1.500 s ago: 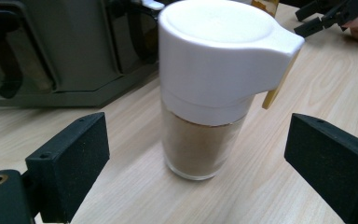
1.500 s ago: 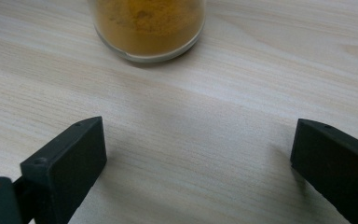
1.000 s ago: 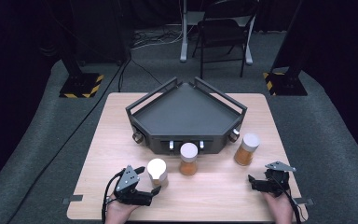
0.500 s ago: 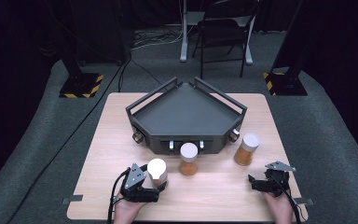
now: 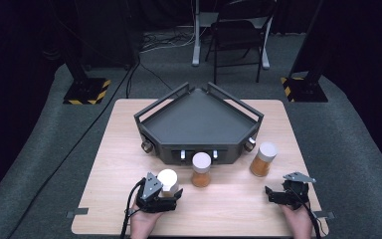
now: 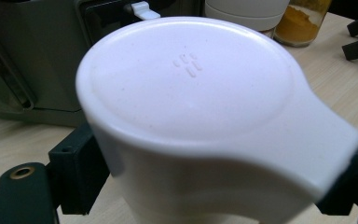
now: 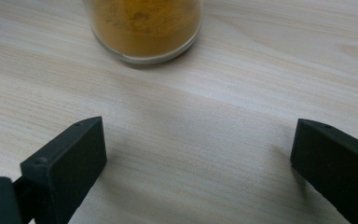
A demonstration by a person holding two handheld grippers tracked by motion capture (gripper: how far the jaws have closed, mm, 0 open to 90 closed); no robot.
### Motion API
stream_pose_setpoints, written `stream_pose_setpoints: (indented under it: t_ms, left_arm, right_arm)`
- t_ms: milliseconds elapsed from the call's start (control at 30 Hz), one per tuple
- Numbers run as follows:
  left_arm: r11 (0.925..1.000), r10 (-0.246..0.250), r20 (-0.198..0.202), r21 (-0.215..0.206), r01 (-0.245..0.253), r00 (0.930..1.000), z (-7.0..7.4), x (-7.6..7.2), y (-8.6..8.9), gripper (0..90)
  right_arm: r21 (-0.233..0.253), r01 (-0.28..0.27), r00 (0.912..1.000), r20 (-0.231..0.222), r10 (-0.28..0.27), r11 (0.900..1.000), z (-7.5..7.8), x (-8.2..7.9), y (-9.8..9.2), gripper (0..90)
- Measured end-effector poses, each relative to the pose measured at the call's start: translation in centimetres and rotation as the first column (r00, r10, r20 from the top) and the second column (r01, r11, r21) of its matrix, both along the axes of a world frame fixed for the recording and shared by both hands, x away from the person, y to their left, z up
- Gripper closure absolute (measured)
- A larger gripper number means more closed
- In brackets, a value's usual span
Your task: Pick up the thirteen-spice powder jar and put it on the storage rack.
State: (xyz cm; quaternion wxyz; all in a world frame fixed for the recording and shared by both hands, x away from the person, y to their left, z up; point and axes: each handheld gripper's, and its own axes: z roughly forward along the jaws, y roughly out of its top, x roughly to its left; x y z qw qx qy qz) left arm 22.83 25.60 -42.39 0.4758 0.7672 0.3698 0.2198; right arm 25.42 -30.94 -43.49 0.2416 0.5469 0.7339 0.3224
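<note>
- White-lidded glass jar (image 5: 168,180) with orange powder sits between the jaws of my left gripper (image 5: 155,193), near the front left of the table; in the left gripper view its round white flip lid (image 6: 191,88) is very close to the camera, and the black jaws stand against both sides of the jar.
- I judge that the left gripper is clamped on this jar, because the jaws touch its sides, but the jar seems to be standing on the table, not lifted.
- My right gripper (image 5: 288,192) rests low at the front right with its jaws wide apart and nothing between them; in the right gripper view I see bare wood and, ahead, the bottom of another jar of orange powder (image 7: 145,29).
- The step in hand, as I judge it, is the grasp of the left jar; the next move calls for a straight lift and then a carry toward the dark grey angular metal tray (image 5: 197,119) behind, passing clear of its front rail.
- A second jar (image 5: 201,169) stands just in front of the tray, and a third jar (image 5: 263,159) is to its right, so the path must go up first.
- The light wooden table (image 5: 114,149) stands on grey carpet (image 5: 40,149); behind it the room is dark, with a folding chair (image 5: 238,35) and stands with yellow-black striped bases (image 5: 86,91).
</note>
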Motion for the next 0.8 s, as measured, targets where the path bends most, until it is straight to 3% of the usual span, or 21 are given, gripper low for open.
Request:
stream_pose_setpoints:
  t_ms: [200, 233, 800]
  left_arm:
    - [0.9999, 0.011, 0.006, -0.007, -0.011, 0.9999, -0.24, 0.10, 0.20, 25.2]
    - [0.9999, 0.012, 0.008, -0.012, -0.012, 0.9999, -0.31, 0.09, 0.39, 29.9]
    - [0.9999, -0.005, 0.011, -0.012, 0.005, 0.9999, -0.31, 0.43, 0.81, 30.7]
  right_arm:
    - [0.000, 0.000, 1.0000, 0.000, 0.000, 1.000, 0.00, 0.00, 0.00, 2.3]
    - [0.000, 0.000, 1.0000, 0.000, 0.000, 1.000, 0.00, 0.00, 0.00, 2.3]
    - [0.000, 0.000, 1.0000, 0.000, 0.000, 1.000, 0.00, 0.00, 0.00, 2.3]
